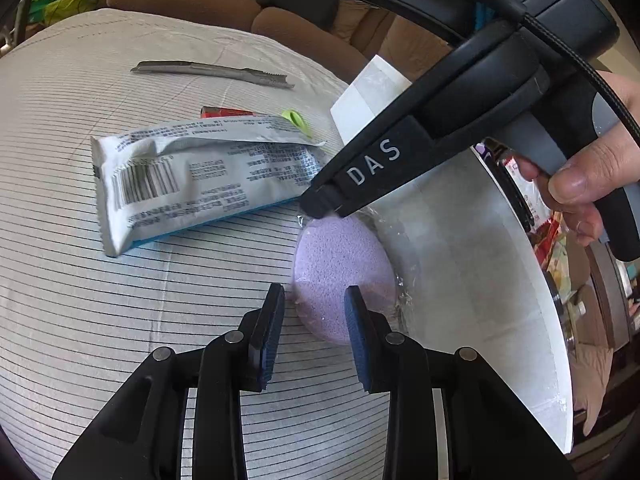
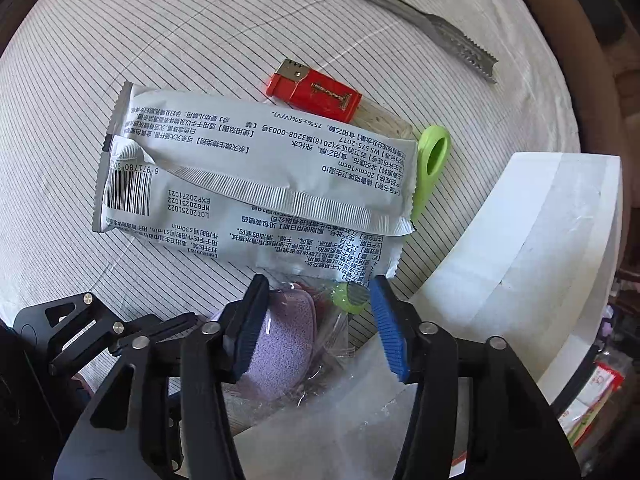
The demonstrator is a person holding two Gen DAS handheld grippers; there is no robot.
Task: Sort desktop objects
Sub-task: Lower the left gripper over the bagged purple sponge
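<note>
A purple sponge [image 1: 340, 276] in clear plastic wrap leans against the side of a white box [image 1: 460, 260]. My left gripper [image 1: 316, 316] is open, its blue pads on either side of the sponge's near edge without pressing it. My right gripper [image 1: 324, 208] comes down from the upper right, its tip at the top of the sponge's wrap. In the right wrist view that gripper [image 2: 320, 320] stands open; the sponge [image 2: 280, 348] lies against its left finger and crinkled wrap fills the gap. A silver wet-wipe packet [image 2: 256, 184] lies just beyond.
On the striped cloth lie a red lighter [image 2: 316, 94], a green plastic loop [image 2: 434, 152] and a grey serrated tool [image 2: 440, 28]. The white box [image 2: 540, 240] blocks the right side. A hand [image 1: 580, 184] holds the right gripper's handle. A brown sofa is behind.
</note>
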